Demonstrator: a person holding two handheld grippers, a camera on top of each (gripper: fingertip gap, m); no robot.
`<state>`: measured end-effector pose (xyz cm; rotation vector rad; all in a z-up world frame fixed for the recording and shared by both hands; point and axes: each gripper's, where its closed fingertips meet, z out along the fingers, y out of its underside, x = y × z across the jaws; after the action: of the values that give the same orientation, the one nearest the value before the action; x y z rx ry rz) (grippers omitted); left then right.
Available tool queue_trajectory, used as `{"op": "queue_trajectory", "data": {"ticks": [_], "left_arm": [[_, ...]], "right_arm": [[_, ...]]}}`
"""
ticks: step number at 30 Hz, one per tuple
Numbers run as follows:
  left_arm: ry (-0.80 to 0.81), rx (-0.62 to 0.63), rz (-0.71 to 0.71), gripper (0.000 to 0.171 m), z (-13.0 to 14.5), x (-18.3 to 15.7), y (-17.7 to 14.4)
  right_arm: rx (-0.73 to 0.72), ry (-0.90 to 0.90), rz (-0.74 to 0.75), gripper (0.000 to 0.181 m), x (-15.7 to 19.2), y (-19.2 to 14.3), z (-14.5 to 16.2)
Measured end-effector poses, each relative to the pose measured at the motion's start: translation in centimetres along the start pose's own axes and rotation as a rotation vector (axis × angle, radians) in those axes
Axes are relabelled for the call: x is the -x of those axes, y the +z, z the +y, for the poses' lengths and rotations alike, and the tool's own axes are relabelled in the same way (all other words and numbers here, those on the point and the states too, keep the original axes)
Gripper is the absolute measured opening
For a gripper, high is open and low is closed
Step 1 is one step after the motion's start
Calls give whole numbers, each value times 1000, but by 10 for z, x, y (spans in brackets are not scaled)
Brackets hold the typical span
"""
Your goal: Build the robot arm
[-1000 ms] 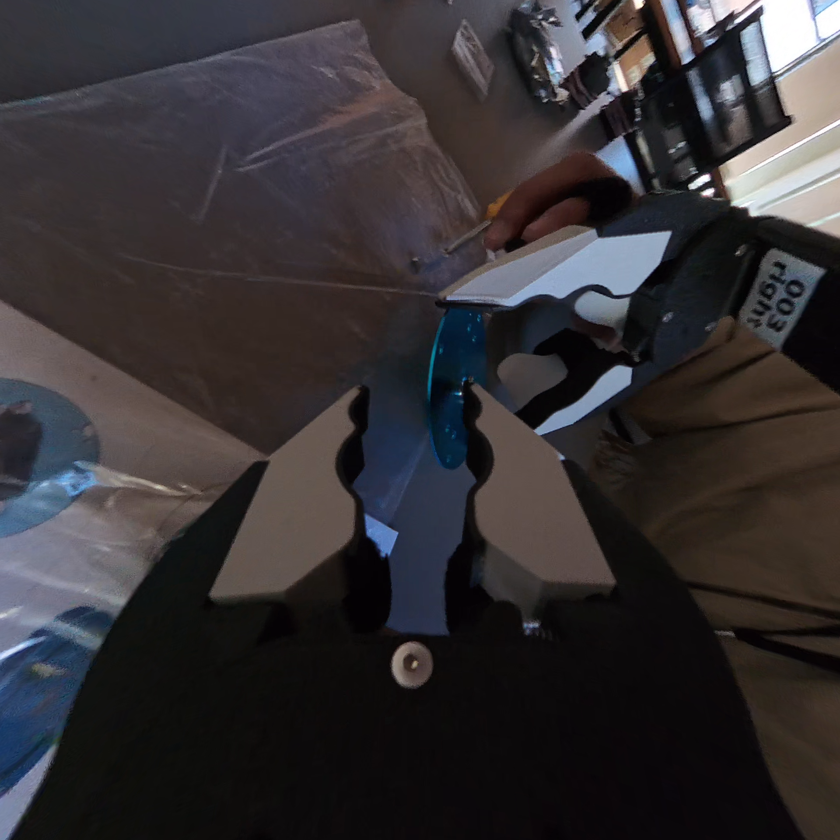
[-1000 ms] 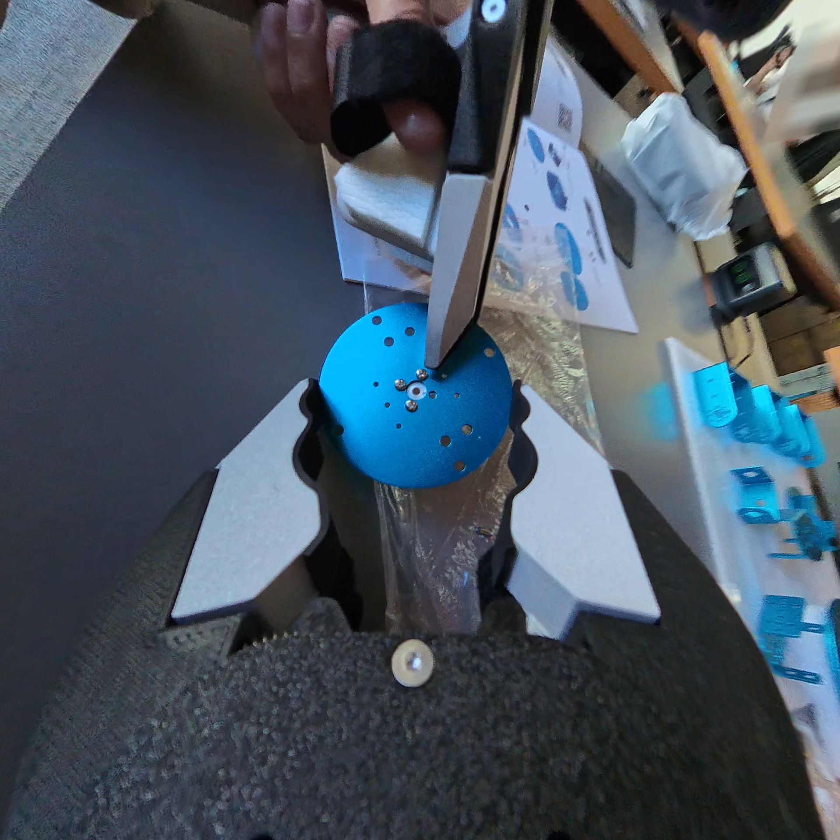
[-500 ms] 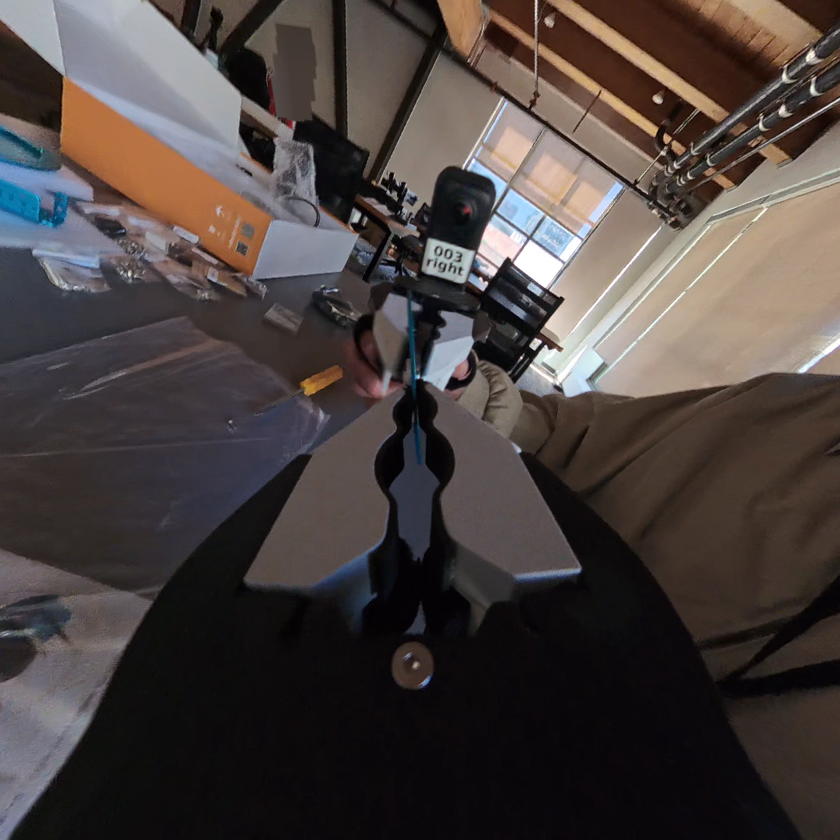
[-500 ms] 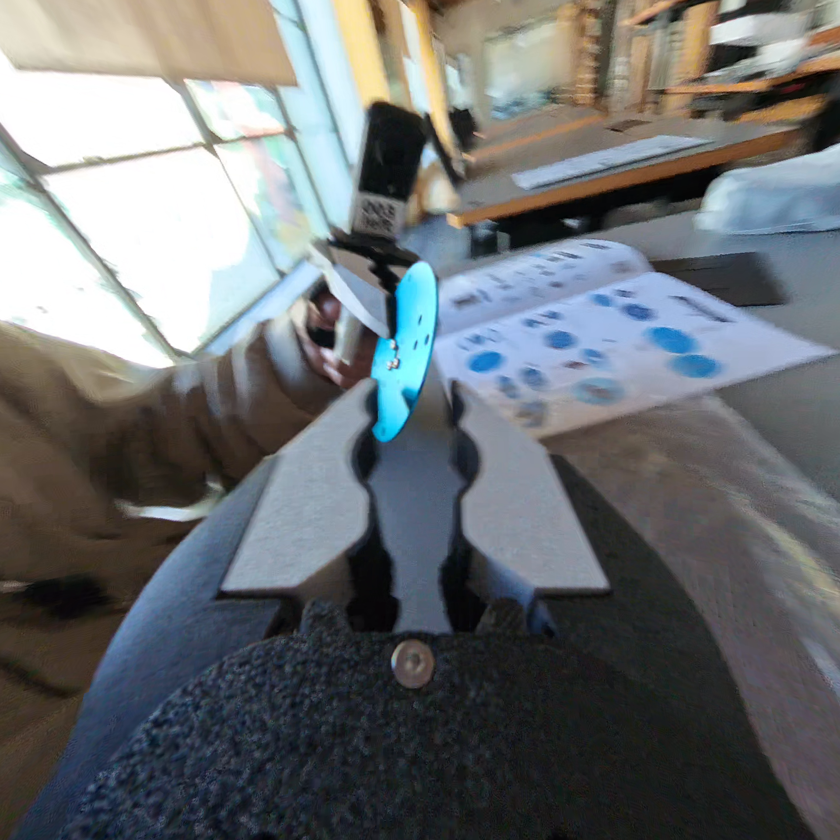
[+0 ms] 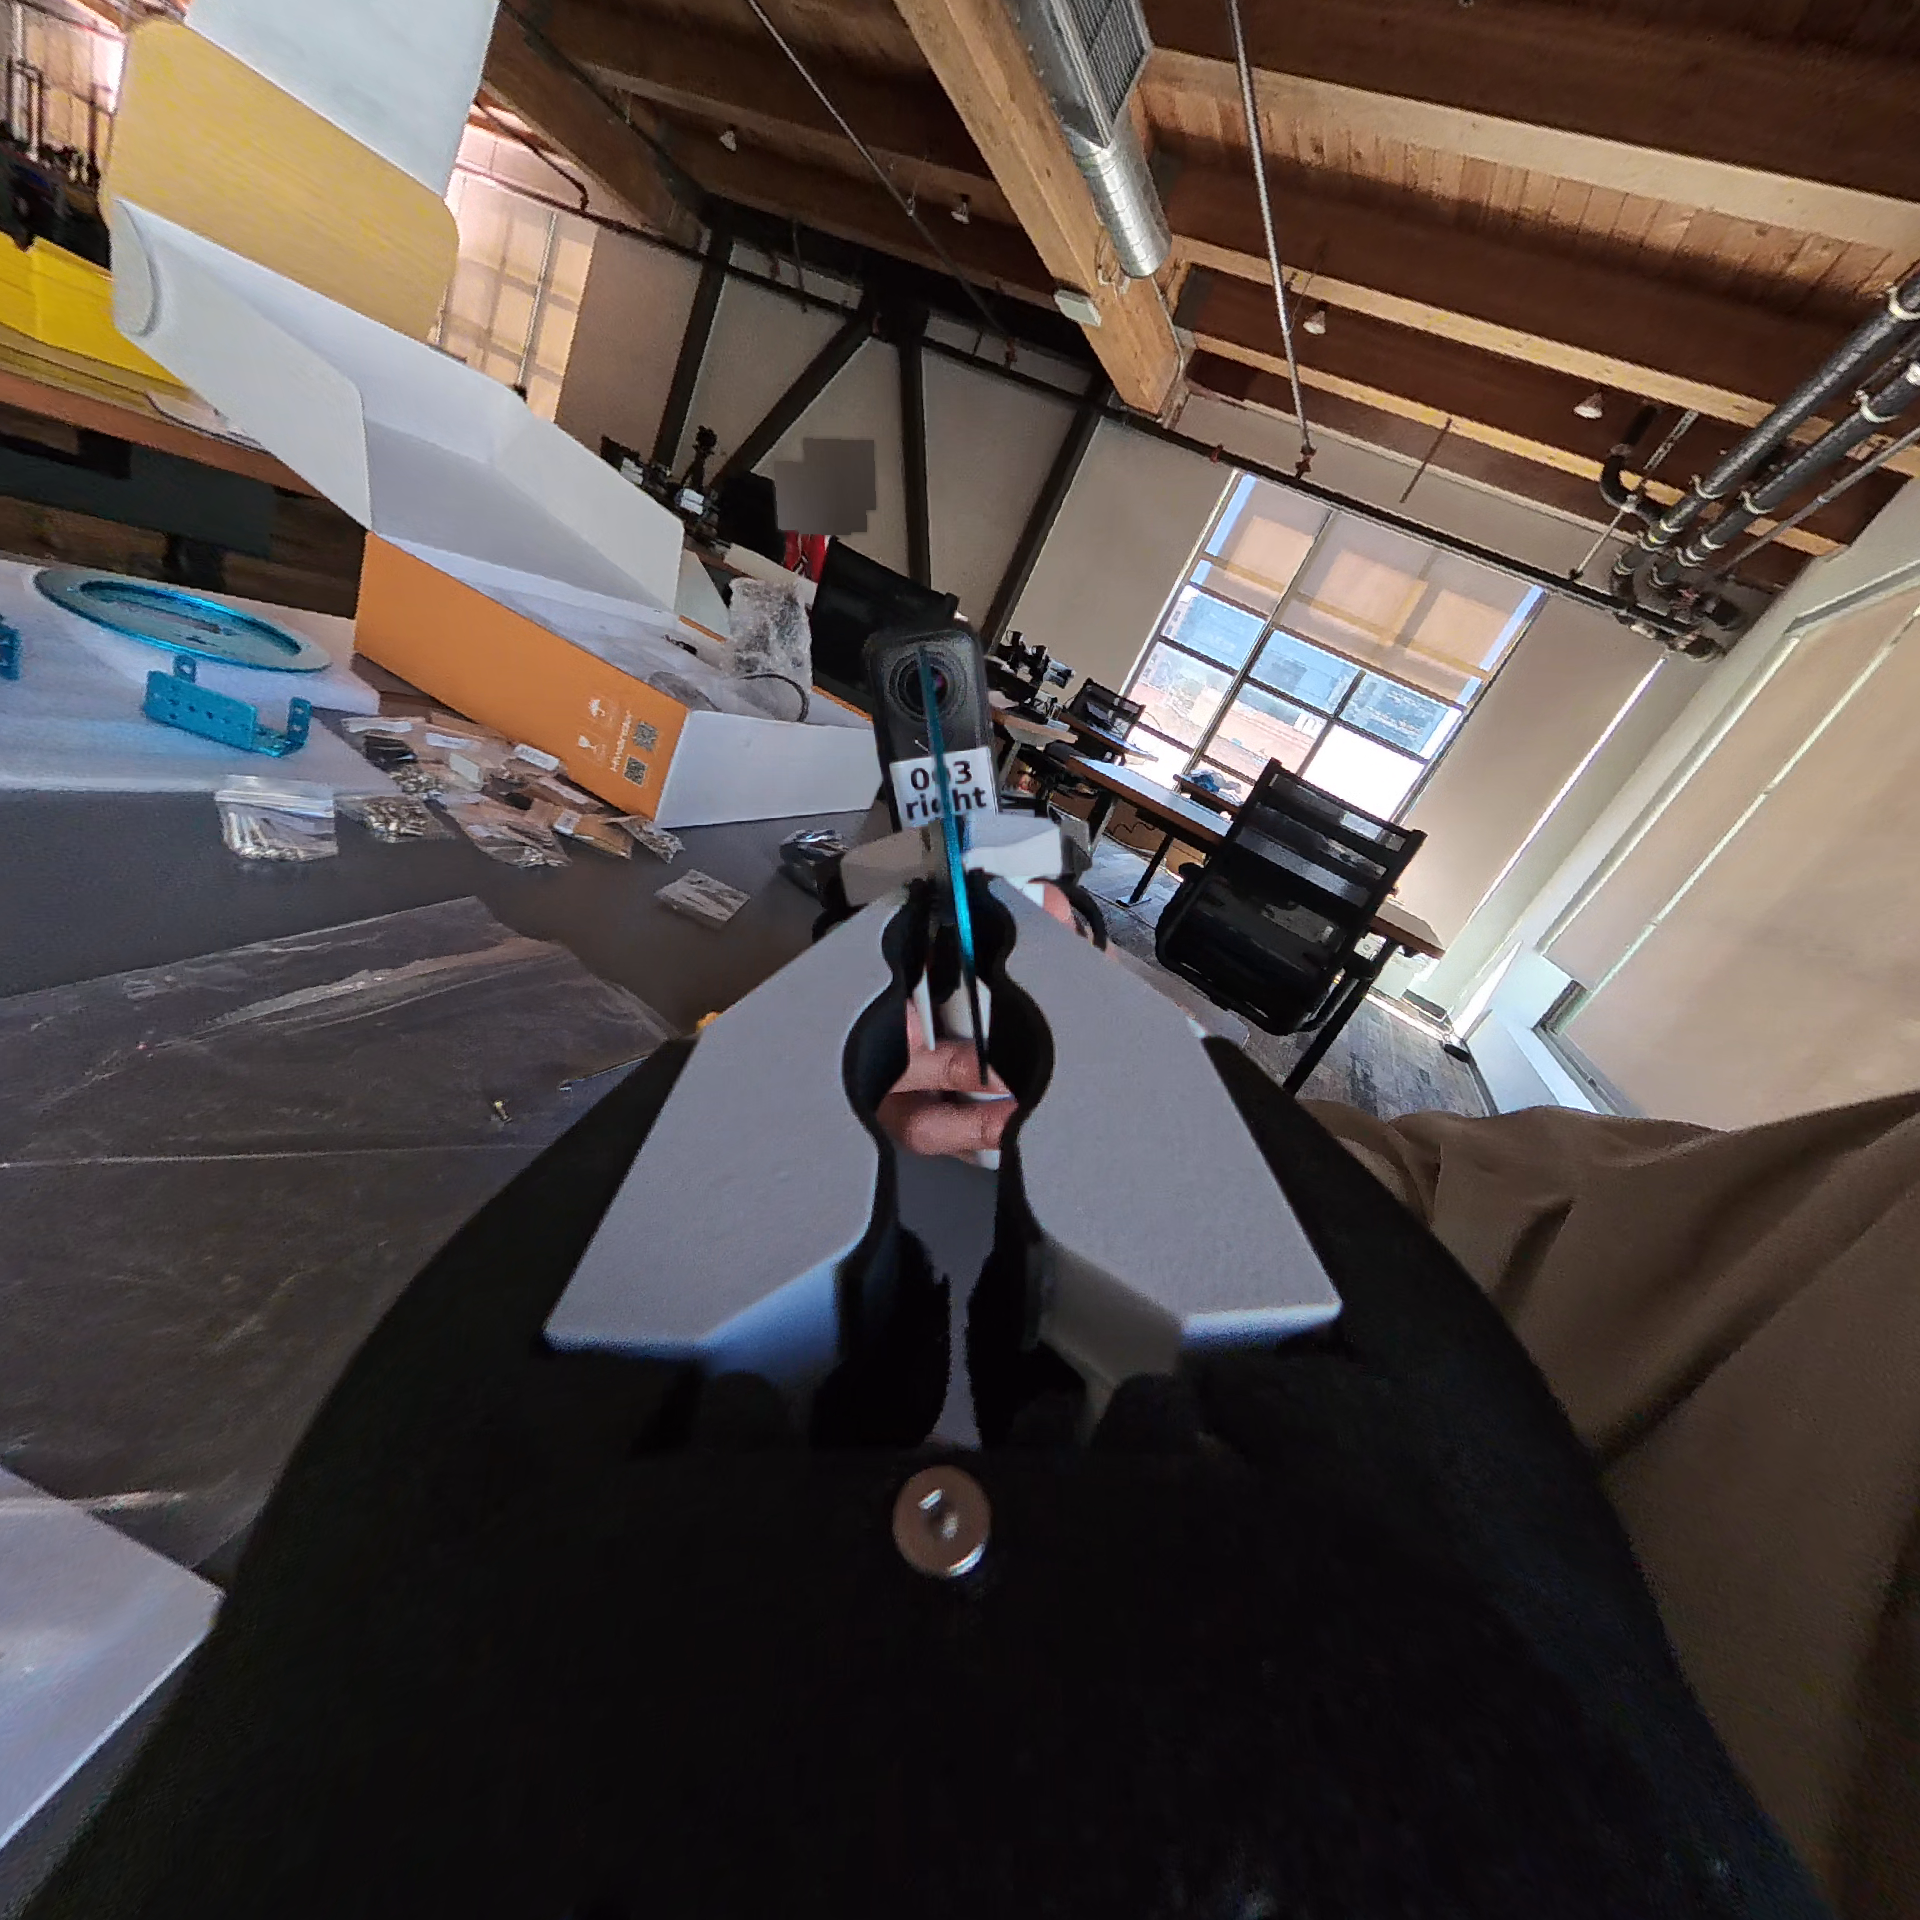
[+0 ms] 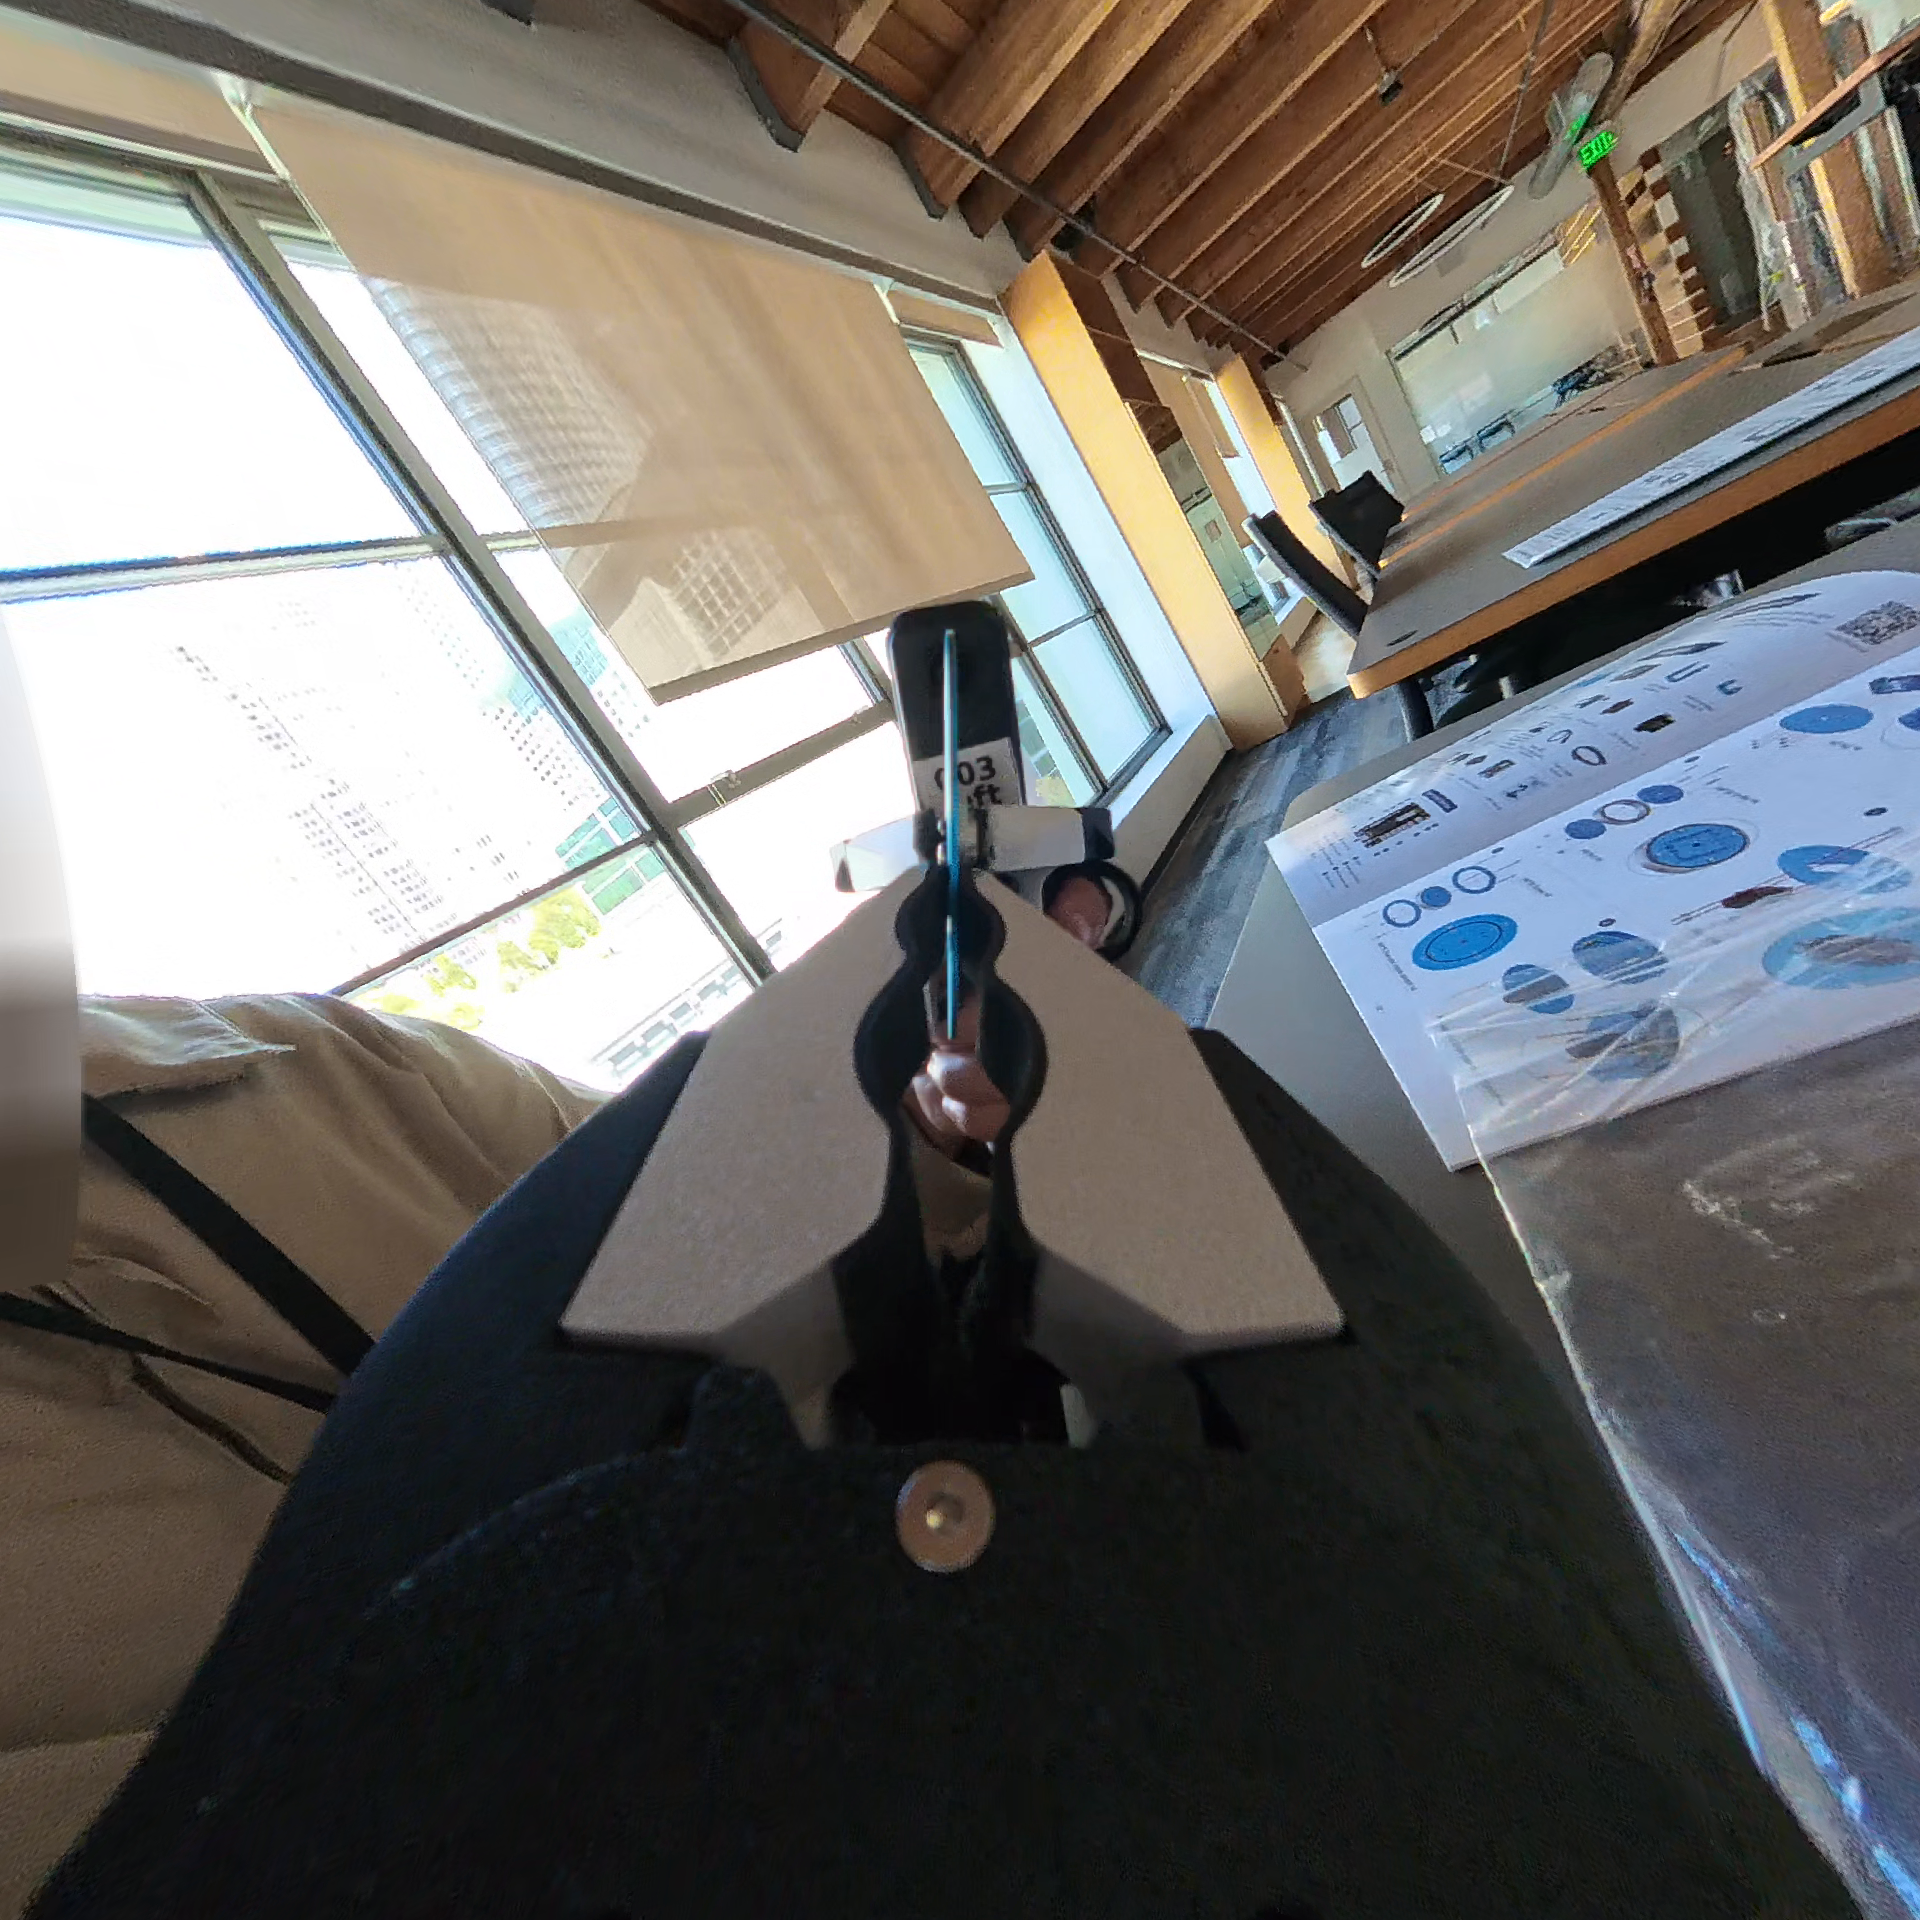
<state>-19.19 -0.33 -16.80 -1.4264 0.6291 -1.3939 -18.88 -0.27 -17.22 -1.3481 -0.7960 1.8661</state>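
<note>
We pinch a thin blue metal disc [image 5: 957, 914] edge-on between both: left hand-held gripper [image 5: 951, 906] and right hand-held gripper [image 6: 951, 902] are each clamped on it. It looks stiff, light and slippery; its rim seems the best hold.

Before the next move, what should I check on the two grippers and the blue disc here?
1. Left gripper closed on the blue disc: ok.
2. Right gripper closed on the same disc from the opposite side: ok.
3. Disc edge-on to both cameras, roughly upright: ok.
4. Disc held clear of the table: ok.
5. How deep each bite reaches on the disc: cannot tell.
</note>
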Motion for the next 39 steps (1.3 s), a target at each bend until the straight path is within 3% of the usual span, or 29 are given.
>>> {"op": "queue_trajectory", "data": {"ticks": [4,7,11,15,18,20,23,26,30,32,34,36,37,39], "left_arm": [[-102,17,-67,6,1,22,4],[-166,48,-128,6,-13,54,-2],[-211,172,-224,6,-40,131,-1],[-251,294,-137,7,-54,193,51],[-247,312,-64,7,-53,220,86],[-279,279,-12,7,-47,227,97],[-367,259,30,7,-26,230,95],[-405,298,32,7,-9,224,87],[-234,367,10,7,-3,205,80],[-162,398,-3,7,-1,196,79],[-84,411,-27,7,2,194,80],[-6,417,-48,7,6,197,80],[14,411,-53,7,7,199,81],[-6,441,-60,7,13,203,80]], "right_arm": [[-8,18,99,1,-22,-6,-5],[24,-220,255,31,-37,-28,-29],[314,-498,499,41,-73,-90,-45],[599,-454,631,52,-113,-163,-24],[521,-394,620,48,-116,-184,-12],[523,-398,601,51,-108,-185,-6],[653,-525,668,54,-111,-193,8],[725,-555,709,46,-115,-198,26],[727,-568,739,40,-107,-191,37],[773,-615,824,35,-109,-203,30],[647,-660,853,21,-105,-200,6],[607,-657,745,29,-105,-173,-3],[663,-624,670,43,-109,-157,5],[865,-586,546,38,-124,-136,29]]}}
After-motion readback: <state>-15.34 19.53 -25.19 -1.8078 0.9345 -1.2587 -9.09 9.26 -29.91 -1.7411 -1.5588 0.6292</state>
